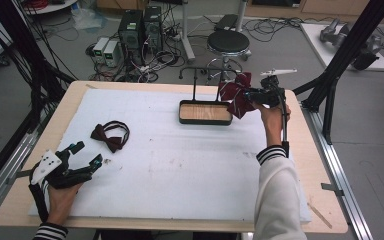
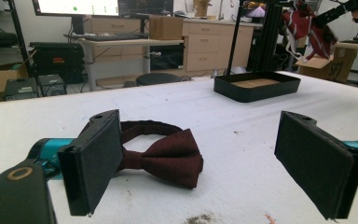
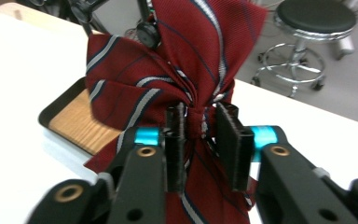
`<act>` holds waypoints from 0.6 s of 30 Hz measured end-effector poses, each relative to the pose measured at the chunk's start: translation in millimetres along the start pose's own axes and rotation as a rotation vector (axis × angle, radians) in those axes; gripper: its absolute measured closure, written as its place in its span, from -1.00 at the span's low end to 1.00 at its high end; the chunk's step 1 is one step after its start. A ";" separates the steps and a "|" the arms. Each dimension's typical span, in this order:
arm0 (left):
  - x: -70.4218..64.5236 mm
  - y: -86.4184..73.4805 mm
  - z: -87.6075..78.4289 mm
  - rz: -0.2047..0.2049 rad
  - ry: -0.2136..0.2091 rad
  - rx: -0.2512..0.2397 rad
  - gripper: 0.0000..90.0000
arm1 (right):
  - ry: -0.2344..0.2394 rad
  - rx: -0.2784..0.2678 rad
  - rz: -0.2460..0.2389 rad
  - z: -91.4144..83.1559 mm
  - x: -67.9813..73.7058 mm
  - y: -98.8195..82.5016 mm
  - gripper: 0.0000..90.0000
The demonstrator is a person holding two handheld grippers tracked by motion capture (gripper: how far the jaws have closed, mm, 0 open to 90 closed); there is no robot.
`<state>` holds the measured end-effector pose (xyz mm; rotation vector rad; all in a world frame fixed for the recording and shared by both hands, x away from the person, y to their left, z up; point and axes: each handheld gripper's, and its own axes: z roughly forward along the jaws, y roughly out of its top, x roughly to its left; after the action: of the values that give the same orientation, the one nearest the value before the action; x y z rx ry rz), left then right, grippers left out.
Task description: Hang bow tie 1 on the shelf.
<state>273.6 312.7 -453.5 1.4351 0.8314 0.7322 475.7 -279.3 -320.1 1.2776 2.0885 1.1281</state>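
Observation:
A red striped bow tie (image 1: 234, 93) (image 3: 168, 70) hangs by the black rack (image 1: 202, 69) that rises from the wood-bottomed black tray (image 1: 205, 120) (image 3: 70, 123). My right gripper (image 1: 247, 95) (image 3: 200, 140) is raised at the tray's right end, jaws on either side of the tie's knot and slightly apart from it. A dark maroon bow tie (image 1: 111, 136) (image 2: 168, 156) lies flat on the white mat at the left. My left gripper (image 1: 87, 155) (image 2: 205, 163) rests low just in front of it, jaws wide open and holding nothing.
The white mat (image 1: 180, 165) covers most of the wooden table. A black stool (image 1: 228, 42) (image 3: 314, 18) and computers with cables stand on the floor beyond the far edge. Black frame struts (image 1: 340, 55) rise at the right.

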 end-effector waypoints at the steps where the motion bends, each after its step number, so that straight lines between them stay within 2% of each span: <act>1: 0.0 0.0 0.1 0.000 0.000 -0.001 -0.66 | 0.000 0.003 0.001 1.1 0.3 -0.2 0.37; 3: 0.1 0.0 0.0 -0.001 0.000 0.000 -0.66 | 0.008 0.009 0.005 2.8 1.2 -0.4 0.12; 5: 0.1 0.0 0.0 -0.001 0.000 0.000 -0.66 | 0.023 0.002 0.020 4.6 1.8 -0.6 -0.22; 9: 0.1 0.0 0.1 -0.001 0.000 0.000 -0.66 | 0.031 -0.009 0.046 5.3 3.1 -1.0 -0.66; 11: 0.1 0.0 0.0 -0.001 0.000 0.000 -0.66 | 0.023 -0.016 0.034 4.0 3.5 -0.6 -0.73; 18: 0.6 0.2 0.1 0.000 -0.001 0.005 -0.66 | 0.033 -0.023 0.033 -4.7 4.3 0.1 -0.75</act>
<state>274.0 313.2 -453.4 1.4393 0.8332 0.7301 470.4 -277.4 -317.1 1.2955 2.0791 1.1921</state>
